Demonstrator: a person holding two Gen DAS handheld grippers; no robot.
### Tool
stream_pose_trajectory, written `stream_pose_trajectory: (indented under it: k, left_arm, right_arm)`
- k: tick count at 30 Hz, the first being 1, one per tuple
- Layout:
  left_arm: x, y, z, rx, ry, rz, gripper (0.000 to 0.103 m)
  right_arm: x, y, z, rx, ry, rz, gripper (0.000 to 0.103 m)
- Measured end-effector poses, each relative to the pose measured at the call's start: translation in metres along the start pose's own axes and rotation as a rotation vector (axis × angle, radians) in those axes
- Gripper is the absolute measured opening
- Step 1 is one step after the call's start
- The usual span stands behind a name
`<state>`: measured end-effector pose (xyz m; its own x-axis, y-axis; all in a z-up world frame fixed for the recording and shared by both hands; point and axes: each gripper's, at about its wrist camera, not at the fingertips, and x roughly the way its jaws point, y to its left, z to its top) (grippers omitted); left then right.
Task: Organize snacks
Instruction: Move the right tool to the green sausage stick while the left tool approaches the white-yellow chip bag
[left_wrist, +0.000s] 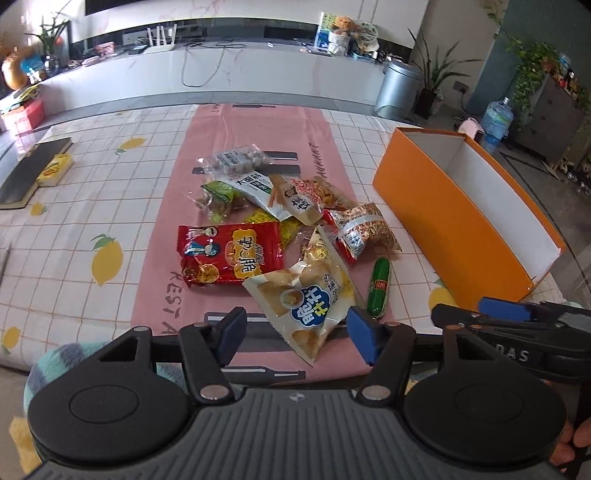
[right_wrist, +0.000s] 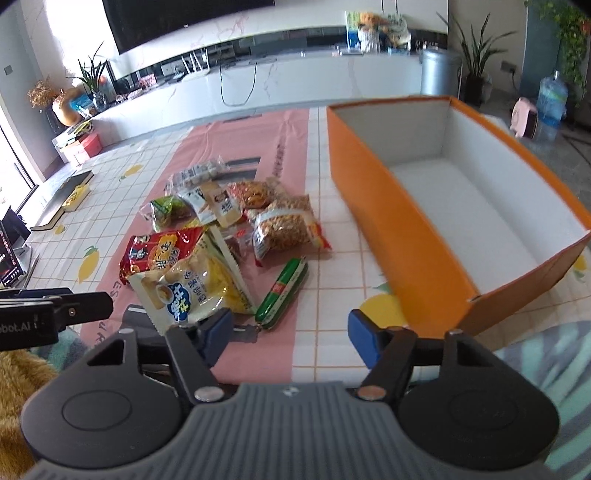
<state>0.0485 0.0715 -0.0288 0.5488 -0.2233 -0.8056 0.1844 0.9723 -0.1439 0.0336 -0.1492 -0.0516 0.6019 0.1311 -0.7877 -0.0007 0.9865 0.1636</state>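
With the orange box (right_wrist: 399, 236) empty and every snack in the pile (left_wrist: 280, 236) unsorted on the table (left_wrist: 92, 192), both grippers, left (left_wrist: 297, 334) and right (right_wrist: 291, 338), hovered with jaws apart, grasping nothing.

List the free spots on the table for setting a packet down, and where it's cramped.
Free: inside the orange box, white floor bare; the checked cloth strip between the snack pile and box; the cloth between the pile and the black book. Cramped: the pink runner's middle, packets overlapping, green sausage at the edge.
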Motion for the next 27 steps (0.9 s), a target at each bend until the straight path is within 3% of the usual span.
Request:
stream_pose_trajectory:
  k: [3,7,12,18,27]
  left_arm:
    - [0.014,-0.003,0.006,0.053,0.023,-0.045,0.073]
    - [0.034,-0.006,0.015,0.107,0.032,-0.082,0.074]
    - [0.054,-0.012,0.027,0.184,0.048,-0.045,0.074]
    - [0.083,-0.012,0.038,0.283,0.106,-0.060,0.074]
    - [0.114,-0.001,0.044,0.244,0.167,-0.141,0.080]
  right_arm:
    - [0.019,0.001,0.004,0.011,0.030,0.003,0.061]
    - [0.043,0.001,0.011,0.023,0.061,0.019,0.046]
    - [0.069,0.002,0.019,0.025,0.085,0.043,0.046]
    - [0.096,-0.002,0.027,0.058,0.123,0.064,0.046]
    - [0.119,-0.007,0.031,0.065,0.139,0.096,0.040]
